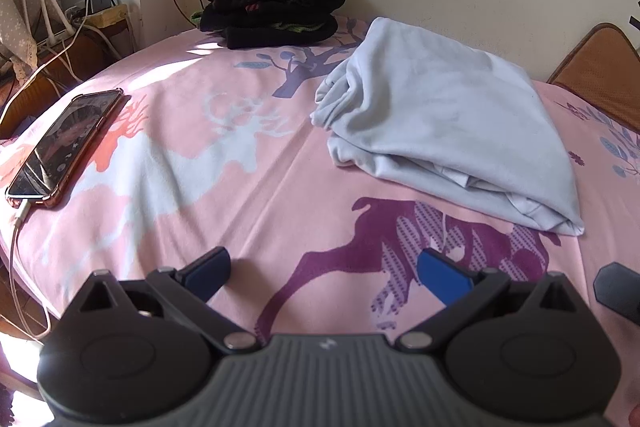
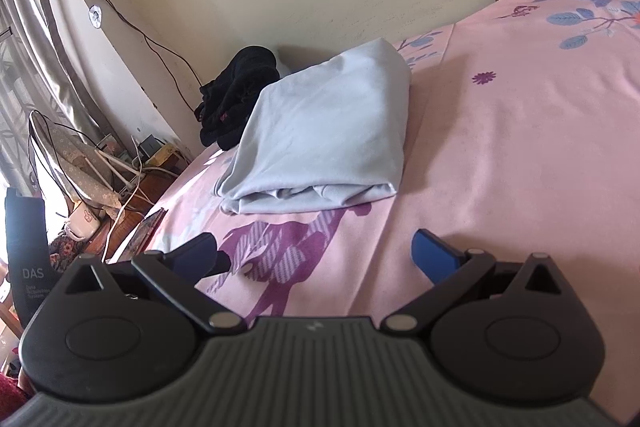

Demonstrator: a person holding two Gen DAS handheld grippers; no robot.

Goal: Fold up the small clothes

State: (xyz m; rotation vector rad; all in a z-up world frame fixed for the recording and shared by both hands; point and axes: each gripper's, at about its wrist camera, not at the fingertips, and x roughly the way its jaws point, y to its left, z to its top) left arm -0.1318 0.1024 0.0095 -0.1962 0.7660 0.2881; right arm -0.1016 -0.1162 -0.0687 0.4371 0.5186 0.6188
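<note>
Nearest the cameras, the left hand-held gripper [image 1: 322, 269] hovers low over the bed [image 1: 248, 187] with its blue fingers spread wide and nothing between them. The right hand-held gripper [image 2: 316, 253] is likewise released and empty, just short of the near edge of the pale blue garment [image 2: 324, 131].

That garment is the task's thing and the landmark here. It lies on the pink sheet already doubled into a thick, roughly rectangular bundle, with layered edges showing along its near side and some loose bunching at its left end [image 1: 340, 95]. Judging from this, the folding of this piece looks finished or nearly so, and both hands appear to have let go.

To the left of the garment, a phone [image 1: 66, 149] lies on its charging cable near the bed's edge. Beyond the garment, against the wall, sits a pile of dark clothes [image 1: 272, 1].

The next move probably calls for either tidying the bunched left end, or lifting the bundle from beneath with both grippers so the layers do not slide apart, then setting it by the dark pile.
</note>
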